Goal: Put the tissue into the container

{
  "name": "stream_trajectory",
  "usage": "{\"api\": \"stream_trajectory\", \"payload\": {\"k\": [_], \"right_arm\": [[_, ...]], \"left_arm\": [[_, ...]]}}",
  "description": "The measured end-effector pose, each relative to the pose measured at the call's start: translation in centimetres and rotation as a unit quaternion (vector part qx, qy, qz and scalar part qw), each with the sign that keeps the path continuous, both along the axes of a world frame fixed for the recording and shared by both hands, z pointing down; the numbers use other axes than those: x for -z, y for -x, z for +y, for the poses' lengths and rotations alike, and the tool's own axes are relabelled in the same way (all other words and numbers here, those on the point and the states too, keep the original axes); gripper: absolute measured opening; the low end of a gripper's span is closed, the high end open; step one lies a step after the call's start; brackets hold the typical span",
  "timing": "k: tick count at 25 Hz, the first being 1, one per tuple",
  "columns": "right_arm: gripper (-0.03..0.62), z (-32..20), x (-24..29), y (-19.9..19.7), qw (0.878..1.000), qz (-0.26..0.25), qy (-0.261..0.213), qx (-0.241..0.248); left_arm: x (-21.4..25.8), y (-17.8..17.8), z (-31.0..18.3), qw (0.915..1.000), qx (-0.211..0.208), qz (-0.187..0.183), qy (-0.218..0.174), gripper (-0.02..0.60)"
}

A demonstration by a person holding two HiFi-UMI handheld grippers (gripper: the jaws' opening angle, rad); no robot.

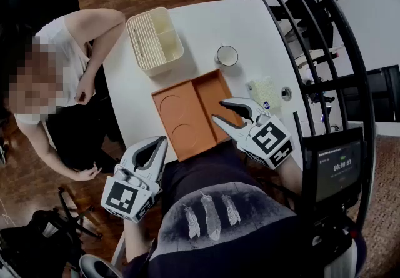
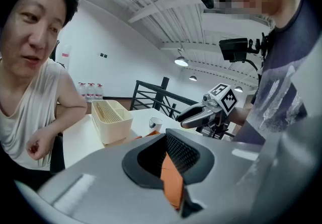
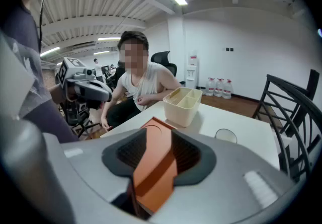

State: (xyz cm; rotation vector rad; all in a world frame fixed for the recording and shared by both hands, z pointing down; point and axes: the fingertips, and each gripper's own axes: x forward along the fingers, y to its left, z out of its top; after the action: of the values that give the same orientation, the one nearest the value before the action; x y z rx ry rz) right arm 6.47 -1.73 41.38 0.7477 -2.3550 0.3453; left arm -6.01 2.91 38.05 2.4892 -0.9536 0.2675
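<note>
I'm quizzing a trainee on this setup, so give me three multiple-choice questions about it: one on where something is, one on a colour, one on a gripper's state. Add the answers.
1. Where is the tissue pack?
A) in the cream container
B) on the table, just right of the tray
C) inside the cup

2. What colour is the two-part tray?
A) blue
B) orange
C) green

3. How is the right gripper?
A) shut on the tissue pack
B) shut on the cup
C) open, holding nothing

Answers:
1 B: the head view shows it lying on the white tabletop beside the tray's right edge.
2 B: it shows orange in every view.
3 C: its jaws stand apart, with only the tray seen beyond them.
</note>
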Motion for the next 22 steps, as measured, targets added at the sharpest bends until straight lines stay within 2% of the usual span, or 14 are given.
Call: {"api": "stream_trajectory", "payload": {"k": [2, 4, 11, 15, 19, 22], "right_arm": [[0.257, -0.5, -0.4, -0.7, 1.000, -0.001, 0.007, -0.017], [0.342, -1.1, -0.6, -1.7, 0.999, -0.001, 0.010, -0.040], [0.529, -4.2, -0.7, -6.4, 0.989, 0.010, 0.003, -0.145], [0.560, -5.5, -2.0, -11.0, 0.978, 0.047, 0.018, -0.204], [0.569, -5.7, -5.5, -17.2, 0.957, 0.107, 0.056, -0.264], [0.587, -5.2, -8.7, -20.7, 0.942, 0.144, 0.090, -0.289]], "left_arm": [[-0.3, 0.0, 0.3, 1.0000, 0.001, -0.003, 0.004, 0.014], [-0.4, 0.0, 0.5, 1.0000, 0.001, -0.005, 0.008, 0.014], [-0.6, 0.3, 0.5, 0.9998, 0.005, -0.009, 0.014, 0.014], [-1.0, 0.2, 0.9, 0.9997, 0.002, -0.011, 0.020, 0.014], [-1.3, -0.1, 1.1, 0.9996, -0.006, -0.017, 0.022, 0.014], [-1.3, -0.2, 1.2, 0.9996, -0.008, -0.018, 0.023, 0.014]]}}
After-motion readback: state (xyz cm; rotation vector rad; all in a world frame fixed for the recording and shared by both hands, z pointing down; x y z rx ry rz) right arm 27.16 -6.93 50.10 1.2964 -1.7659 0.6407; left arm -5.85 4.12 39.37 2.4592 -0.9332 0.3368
